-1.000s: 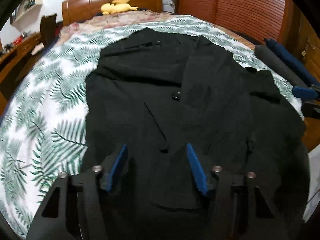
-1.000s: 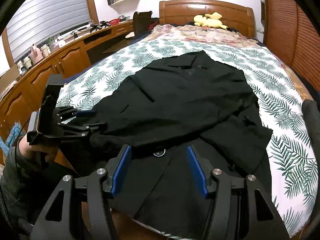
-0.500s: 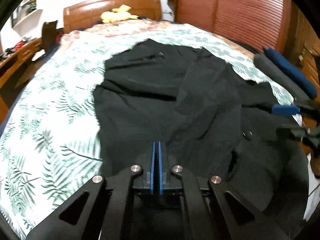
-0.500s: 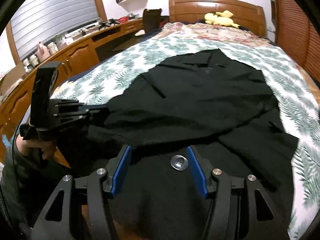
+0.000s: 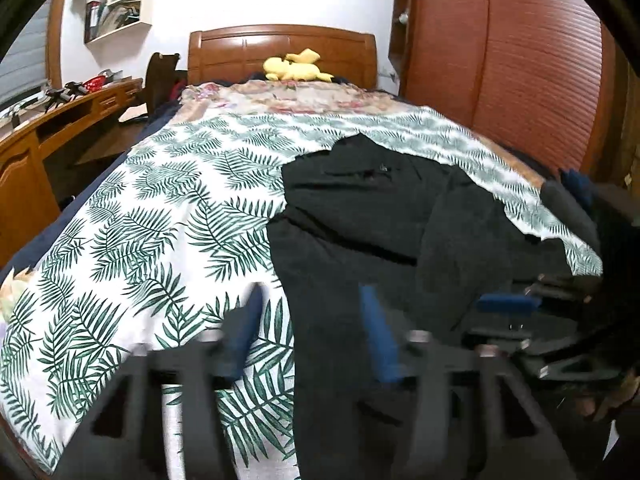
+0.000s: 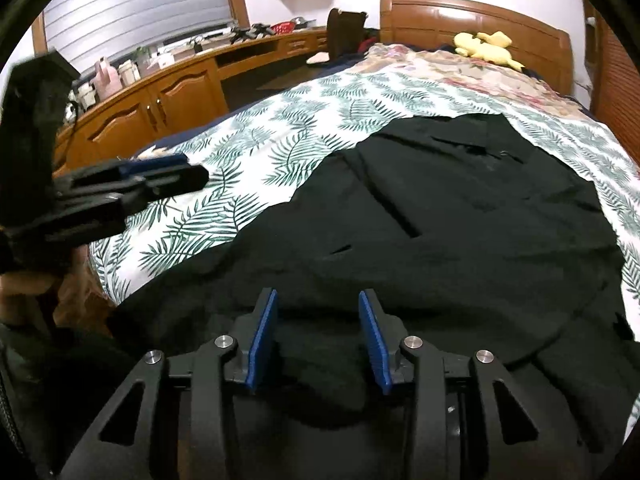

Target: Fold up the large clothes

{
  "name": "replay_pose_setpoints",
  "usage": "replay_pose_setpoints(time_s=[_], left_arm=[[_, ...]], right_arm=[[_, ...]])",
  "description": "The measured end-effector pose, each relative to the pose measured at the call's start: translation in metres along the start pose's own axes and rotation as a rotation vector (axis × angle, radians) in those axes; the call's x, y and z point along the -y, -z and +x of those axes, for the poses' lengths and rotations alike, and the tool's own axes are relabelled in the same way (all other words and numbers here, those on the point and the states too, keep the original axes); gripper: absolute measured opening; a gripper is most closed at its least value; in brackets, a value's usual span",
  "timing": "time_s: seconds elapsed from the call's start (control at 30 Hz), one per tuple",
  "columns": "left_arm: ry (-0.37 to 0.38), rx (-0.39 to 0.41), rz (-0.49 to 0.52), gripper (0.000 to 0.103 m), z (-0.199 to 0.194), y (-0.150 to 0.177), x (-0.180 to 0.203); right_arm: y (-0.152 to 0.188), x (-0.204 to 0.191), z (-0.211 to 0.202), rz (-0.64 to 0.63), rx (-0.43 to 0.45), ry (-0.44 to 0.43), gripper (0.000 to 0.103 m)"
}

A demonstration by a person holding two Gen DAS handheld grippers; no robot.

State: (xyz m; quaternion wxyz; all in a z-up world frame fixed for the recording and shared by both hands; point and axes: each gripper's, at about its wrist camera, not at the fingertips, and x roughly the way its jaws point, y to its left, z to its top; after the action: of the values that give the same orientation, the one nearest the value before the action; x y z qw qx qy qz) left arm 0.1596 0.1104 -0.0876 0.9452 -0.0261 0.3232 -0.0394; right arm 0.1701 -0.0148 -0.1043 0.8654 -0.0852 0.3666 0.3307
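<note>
Two fisheye views covered the scene, and each lost part of it. In the left wrist view the left gripper (image 5: 312, 332) was smeared with motion blur, its blue pads (image 5: 376, 336) hard to outline, though its jaws plainly stood spread, having just been opening, with nothing between them; they hung over the near left edge of the black garment (image 5: 360, 232) and the fern-print bedspread (image 5: 140, 240). The garment's near hem was hidden behind the gripper bodies in both views. In the right wrist view the right gripper (image 6: 318, 336) was sharp: its jaws stood apart, having just been closing, with a raised fold of black cloth between the pads, though whether they pressed on it was unclear. That view alone showed the long wooden desk (image 6: 180, 80) with bottles and the slatted window blind (image 6: 132, 4), and the hand (image 6: 24, 284) carrying the left gripper, cut off at the frame edge. The left view alone showed the louvred wardrobe (image 5: 520, 60). The garment lay spread across the bed below a yellow plush toy (image 5: 296, 70) near the headboard (image 5: 280, 52).
</note>
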Motion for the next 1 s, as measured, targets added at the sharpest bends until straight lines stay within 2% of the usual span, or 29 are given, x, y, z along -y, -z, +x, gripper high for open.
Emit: replay_pose_setpoints(time_s=[0.03, 0.3, 0.53, 0.67, 0.8, 1.0], left_arm=[[-0.004, 0.006, -0.005, 0.078, -0.001, 0.000, -0.002], [-0.012, 0.005, 0.003, 0.078, -0.001, 0.000, 0.000], [0.002, 0.000, 0.027, 0.078, -0.004, 0.002, 0.013], [-0.004, 0.014, 0.068, 0.078, -0.017, 0.007, 0.030], [-0.010, 0.009, 0.063, 0.078, -0.028, 0.016, 0.038], [0.000, -0.017, 0.063, 0.078, -0.039, 0.034, 0.050]], right_arm=[[0.000, 0.003, 0.001, 0.001, -0.007, -0.005, 0.041], [0.029, 0.003, -0.011, 0.037, -0.078, -0.093, 0.039], [0.049, 0.003, -0.021, 0.020, -0.079, -0.067, 0.039], [0.044, 0.012, -0.042, 0.052, -0.026, -0.071, 0.039], [0.044, 0.034, -0.070, 0.088, 0.027, -0.052, 0.039], [0.062, 0.071, -0.119, 0.124, 0.088, 0.042, 0.040]])
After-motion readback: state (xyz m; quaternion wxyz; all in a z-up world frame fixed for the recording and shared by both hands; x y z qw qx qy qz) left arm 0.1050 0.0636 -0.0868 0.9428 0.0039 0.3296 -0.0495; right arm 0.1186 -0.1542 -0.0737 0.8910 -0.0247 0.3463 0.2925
